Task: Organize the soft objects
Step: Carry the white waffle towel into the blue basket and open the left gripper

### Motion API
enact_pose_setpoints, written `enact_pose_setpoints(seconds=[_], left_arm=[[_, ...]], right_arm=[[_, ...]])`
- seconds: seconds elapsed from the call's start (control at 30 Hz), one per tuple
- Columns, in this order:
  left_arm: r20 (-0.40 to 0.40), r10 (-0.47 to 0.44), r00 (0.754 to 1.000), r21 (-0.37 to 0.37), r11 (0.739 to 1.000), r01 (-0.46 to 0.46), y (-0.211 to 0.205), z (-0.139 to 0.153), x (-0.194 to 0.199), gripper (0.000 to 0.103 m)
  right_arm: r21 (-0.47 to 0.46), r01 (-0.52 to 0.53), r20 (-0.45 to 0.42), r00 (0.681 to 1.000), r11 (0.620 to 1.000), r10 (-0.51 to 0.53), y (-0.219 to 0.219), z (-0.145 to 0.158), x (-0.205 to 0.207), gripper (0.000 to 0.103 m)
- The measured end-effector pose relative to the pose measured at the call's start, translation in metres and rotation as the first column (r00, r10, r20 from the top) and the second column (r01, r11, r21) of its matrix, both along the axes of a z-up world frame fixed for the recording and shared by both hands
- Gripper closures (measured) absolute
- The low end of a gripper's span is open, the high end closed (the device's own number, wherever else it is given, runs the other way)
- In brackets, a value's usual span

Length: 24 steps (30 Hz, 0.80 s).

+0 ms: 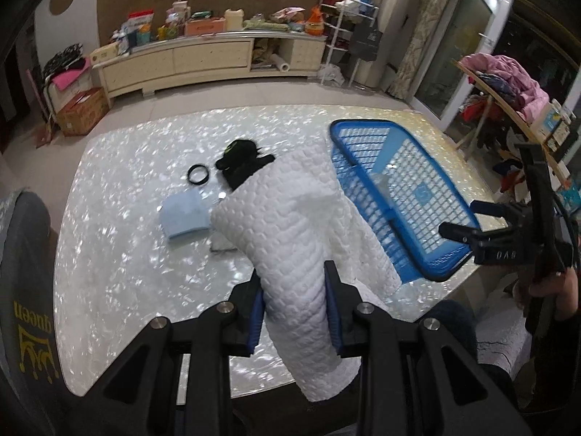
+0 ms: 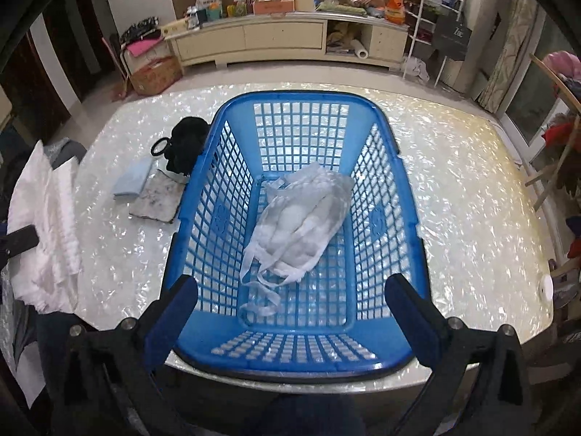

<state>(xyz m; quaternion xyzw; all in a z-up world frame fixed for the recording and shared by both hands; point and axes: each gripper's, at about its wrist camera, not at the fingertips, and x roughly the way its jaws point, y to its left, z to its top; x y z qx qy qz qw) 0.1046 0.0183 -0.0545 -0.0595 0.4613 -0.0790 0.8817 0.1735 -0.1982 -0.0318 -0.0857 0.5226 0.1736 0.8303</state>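
Note:
My left gripper point(image 1: 295, 303) is shut on a white quilted cloth point(image 1: 297, 232) and holds it above the table, left of the blue basket point(image 1: 410, 196). The cloth also shows at the left edge of the right wrist view point(image 2: 47, 225). My right gripper point(image 2: 290, 312) is open and empty over the near rim of the basket point(image 2: 218, 167), which holds a white mesh bag point(image 2: 305, 225). On the table lie a black cloth point(image 1: 241, 161), a black ring point(image 1: 198, 174), a light blue cloth point(image 1: 185, 214) and a stained grey cloth point(image 2: 156, 200).
The pearly white table point(image 1: 127, 254) ends close to me. A cabinet point(image 1: 174, 61) crowded with things stands across the floor. A rack with clothes point(image 1: 508, 83) stands at the right. A cardboard box point(image 1: 81, 110) sits on the floor.

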Motion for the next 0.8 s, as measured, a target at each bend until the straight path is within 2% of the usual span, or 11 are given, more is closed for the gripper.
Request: enact_pose_setpoints(seconds=[0.53, 0.8], left_arm=[[0.008, -0.161, 0.987, 0.072, 0.984, 0.16, -0.088, 0.024, 0.043, 0.076], [-0.023, -0.227, 0.974, 0.078, 0.97, 0.228, -0.126, 0.015, 0.073, 0.076]], right_arm=[[0.085, 0.049, 0.026, 0.998, 0.995, -0.051, -0.038, -0.001, -0.012, 0.0], [0.107, 0.094, 0.012, 0.995, 0.99, -0.095, -0.062, -0.012, -0.004, 0.0]])
